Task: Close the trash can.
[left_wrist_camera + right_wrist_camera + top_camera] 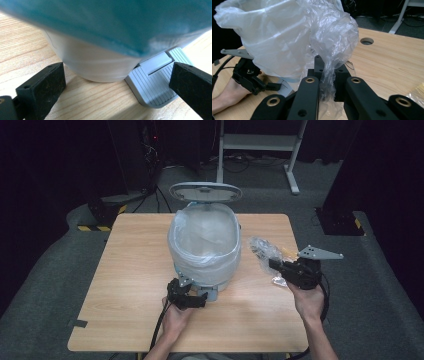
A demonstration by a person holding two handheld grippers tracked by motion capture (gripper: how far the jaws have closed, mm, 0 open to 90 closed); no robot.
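Bare forearms and hands, no sleeves in sight. Left hand-held gripper (199,298): black body, small grey three-cornered plate on top, thick black cable trailing back along the forearm; two blocky matte-black jaws, faintly scuffed, a small hole in the top of one. Right hand-held gripper (274,264): black housing under a larger grey three-cornered plate dotted with small holes, black cable looping below the wrist; glossy black linkage arms with brass-coloured pivot bushings and plain round screw holes.

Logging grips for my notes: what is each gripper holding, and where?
Right gripper: shut on crumpled clear plastic, pinching its lower end. Left gripper: open, holding nothing.
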